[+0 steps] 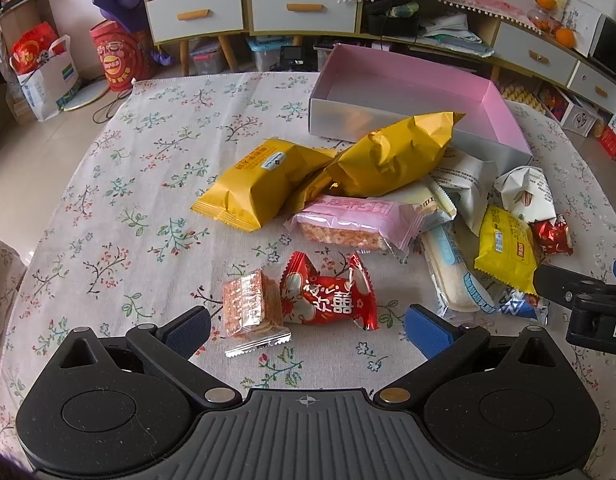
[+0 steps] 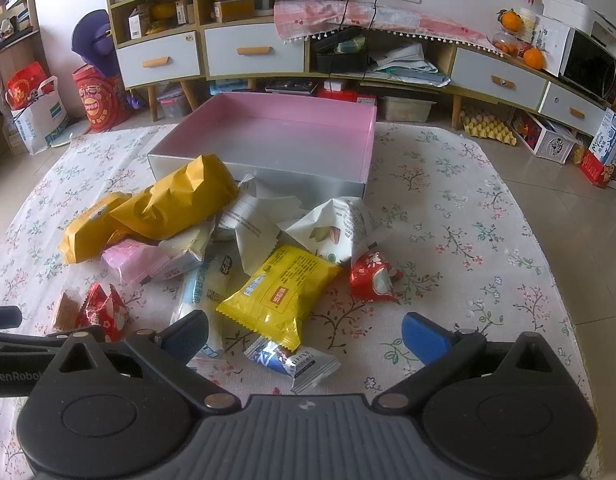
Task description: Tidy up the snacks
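Observation:
A pile of snack packets lies on the floral tablecloth in front of a pink-lined box (image 1: 407, 88) (image 2: 292, 136) that holds nothing I can see. My left gripper (image 1: 308, 328) is open, just short of a red candy packet (image 1: 327, 296) and a clear-wrapped orange cracker (image 1: 248, 308). Beyond them lie a pink bar (image 1: 355, 224) and two big yellow bags (image 1: 268, 184) (image 1: 395, 156). My right gripper (image 2: 304, 336) is open over a small yellow packet (image 2: 284, 292) and a blue-white chocolate wrapper (image 2: 296, 360). A small red candy (image 2: 371, 276) lies to the right of them.
White packets (image 2: 339, 228) and a long rice-cracker pack (image 1: 455, 276) crowd the pile's right side. The right gripper's arm (image 1: 579, 296) shows at the left view's right edge. Bare tablecloth (image 1: 128, 208) spreads to the left, and more (image 2: 467, 240) to the right. Cabinets and floor clutter stand behind the table.

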Available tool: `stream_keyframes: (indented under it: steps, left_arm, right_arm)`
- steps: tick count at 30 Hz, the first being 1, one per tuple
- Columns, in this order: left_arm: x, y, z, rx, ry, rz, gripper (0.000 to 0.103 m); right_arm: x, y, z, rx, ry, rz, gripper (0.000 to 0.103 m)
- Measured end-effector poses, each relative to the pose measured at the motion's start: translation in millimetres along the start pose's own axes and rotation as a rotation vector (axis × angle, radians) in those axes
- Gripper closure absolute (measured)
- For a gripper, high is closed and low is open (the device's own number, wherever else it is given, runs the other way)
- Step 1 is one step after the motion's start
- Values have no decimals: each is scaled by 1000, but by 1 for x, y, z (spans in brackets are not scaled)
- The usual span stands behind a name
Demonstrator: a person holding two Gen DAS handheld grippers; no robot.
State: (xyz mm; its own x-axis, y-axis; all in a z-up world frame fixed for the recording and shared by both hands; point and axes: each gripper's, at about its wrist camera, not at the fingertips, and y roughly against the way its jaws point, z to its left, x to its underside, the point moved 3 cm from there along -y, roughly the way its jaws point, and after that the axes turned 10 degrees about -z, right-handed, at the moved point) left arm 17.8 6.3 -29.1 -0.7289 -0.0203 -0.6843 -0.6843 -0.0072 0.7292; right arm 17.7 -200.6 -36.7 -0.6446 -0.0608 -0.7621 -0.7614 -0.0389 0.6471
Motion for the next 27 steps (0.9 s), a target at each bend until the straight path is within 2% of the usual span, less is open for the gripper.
stream_keyframes:
  steps: [27]
  left_arm:
    - [-2,0,0,6,15,5,0]
  right_arm:
    - [1,1,3,-6,-2,4,14]
